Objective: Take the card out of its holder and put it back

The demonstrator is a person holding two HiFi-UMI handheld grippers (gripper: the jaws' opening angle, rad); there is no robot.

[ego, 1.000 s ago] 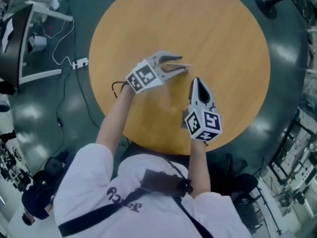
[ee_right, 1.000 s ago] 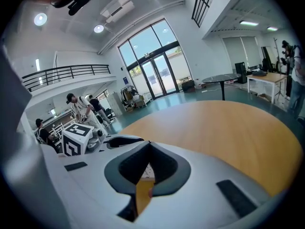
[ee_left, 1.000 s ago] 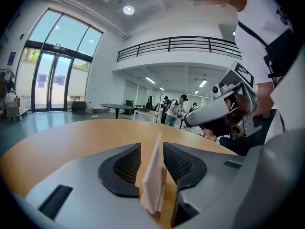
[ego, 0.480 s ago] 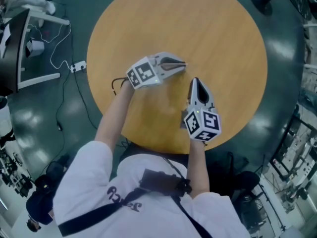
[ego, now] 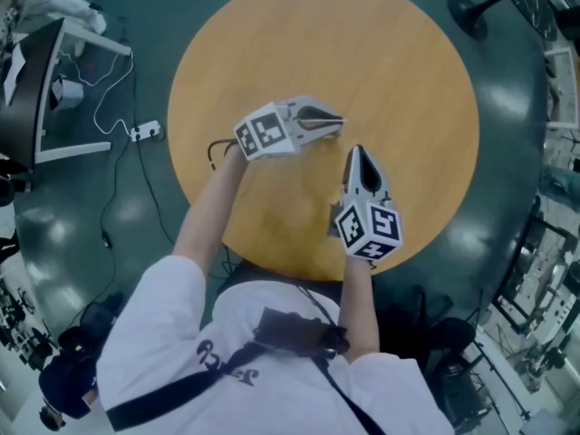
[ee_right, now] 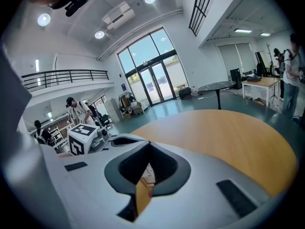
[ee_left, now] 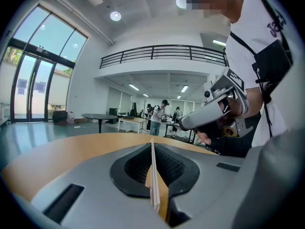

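On the round wooden table (ego: 390, 62) both grippers meet near the middle. My left gripper (ego: 337, 120) points right. Its jaws have just been closing and now pinch a thin pale card (ee_left: 153, 185), seen edge-on in the left gripper view. My right gripper (ego: 357, 150) points away from the person, its tips just below the left one's. It is shut on a flat tan and white piece, the card holder (ee_right: 143, 194). How card and holder join is hidden between the jaws. The right gripper (ee_left: 214, 111) also shows in the left gripper view.
The person stands at the table's near edge. Dark green floor surrounds the table. A power strip with cables (ego: 145, 132) and a desk frame (ego: 54, 80) lie to the left, a stand base (ego: 471, 7) at top right, racks (ego: 544, 288) on the right.
The left jaws stood open around the thin pale piece a second ago and have shut on it. Both grippers stay at nearly the same spot over the table.
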